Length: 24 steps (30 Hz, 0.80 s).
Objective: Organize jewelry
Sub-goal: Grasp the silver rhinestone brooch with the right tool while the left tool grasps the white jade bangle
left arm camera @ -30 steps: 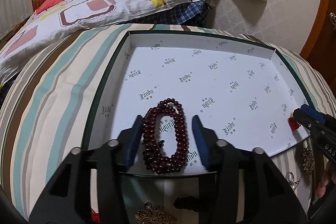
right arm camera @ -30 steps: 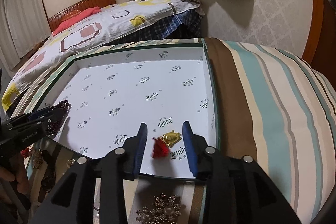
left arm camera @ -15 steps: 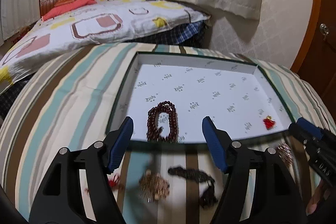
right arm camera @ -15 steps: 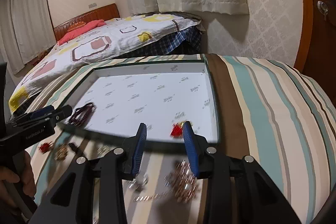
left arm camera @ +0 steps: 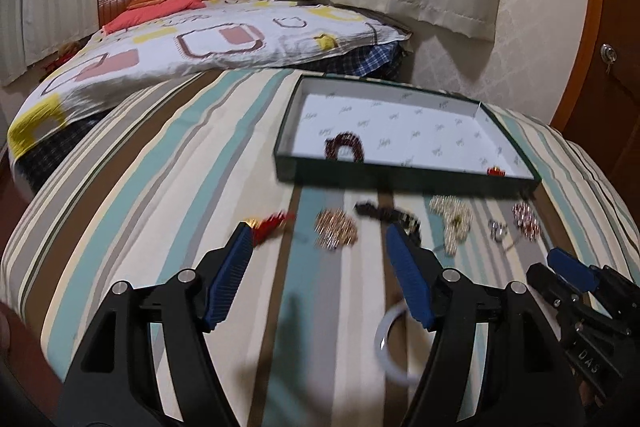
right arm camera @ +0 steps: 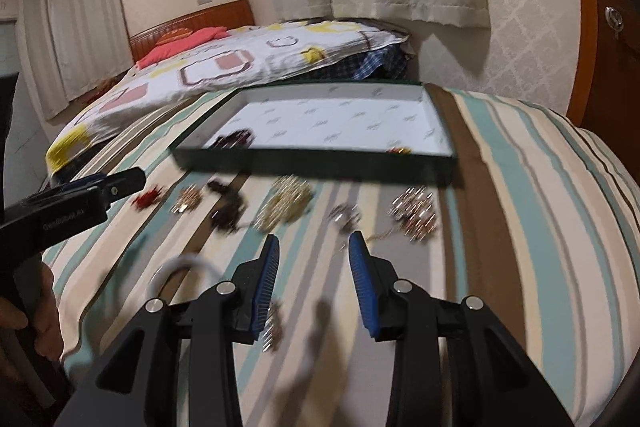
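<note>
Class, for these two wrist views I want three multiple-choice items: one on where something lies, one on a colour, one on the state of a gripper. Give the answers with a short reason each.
1. Where does the dark red bead bracelet lie?
A. inside the box
B. on the striped cover
C. between gripper fingers

2. What colour are the pads on the fingers of the left hand-held gripper?
A. red
B. blue
C. white

3. How does the right hand-held gripper stand?
A. shut on a brooch
B. shut on the white bangle
C. open, holding nothing

Answers:
1 A: the bracelet rests on the box's white printed lining.
2 B: both finger pads show blue.
3 C: its fingers stand apart with only the striped cover between them.
</note>
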{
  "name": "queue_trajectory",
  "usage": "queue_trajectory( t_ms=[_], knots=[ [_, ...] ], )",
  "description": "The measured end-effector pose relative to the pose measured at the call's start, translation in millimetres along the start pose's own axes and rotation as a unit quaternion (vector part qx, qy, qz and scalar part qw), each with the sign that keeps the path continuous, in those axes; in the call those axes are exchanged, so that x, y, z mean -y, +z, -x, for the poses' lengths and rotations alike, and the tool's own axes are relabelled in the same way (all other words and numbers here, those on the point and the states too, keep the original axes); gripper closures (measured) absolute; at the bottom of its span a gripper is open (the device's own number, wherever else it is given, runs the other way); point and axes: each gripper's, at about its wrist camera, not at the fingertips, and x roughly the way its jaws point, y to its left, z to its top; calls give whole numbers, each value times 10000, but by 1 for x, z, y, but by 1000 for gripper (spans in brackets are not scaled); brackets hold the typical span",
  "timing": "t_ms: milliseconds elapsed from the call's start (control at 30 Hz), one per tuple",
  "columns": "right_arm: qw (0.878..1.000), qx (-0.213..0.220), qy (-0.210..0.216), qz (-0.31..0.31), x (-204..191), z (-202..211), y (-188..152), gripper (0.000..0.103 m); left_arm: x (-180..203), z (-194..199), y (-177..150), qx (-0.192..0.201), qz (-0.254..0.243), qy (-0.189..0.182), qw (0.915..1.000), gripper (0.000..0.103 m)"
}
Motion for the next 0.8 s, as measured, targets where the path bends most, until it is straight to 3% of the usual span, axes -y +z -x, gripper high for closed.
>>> queue_trajectory(
  t_ms=[400,500,600,800],
  knots=[
    [9984,-518,84,210,-20,-20,-25,70,-15,11,-29,-193,147,26,9997,36],
    [9981,-564,38,232,-20,-20,-26,75,-14,11,-31,-203,127,11,9997,36],
    [9979,-579,37,280,-21,-19,-27,89,-11,10,-33,-237,102,-9,9997,36],
    [9984,-521,6,232,-18,-14,-26,91,-1,10,-35,-256,16,-69,9996,36]
  ],
)
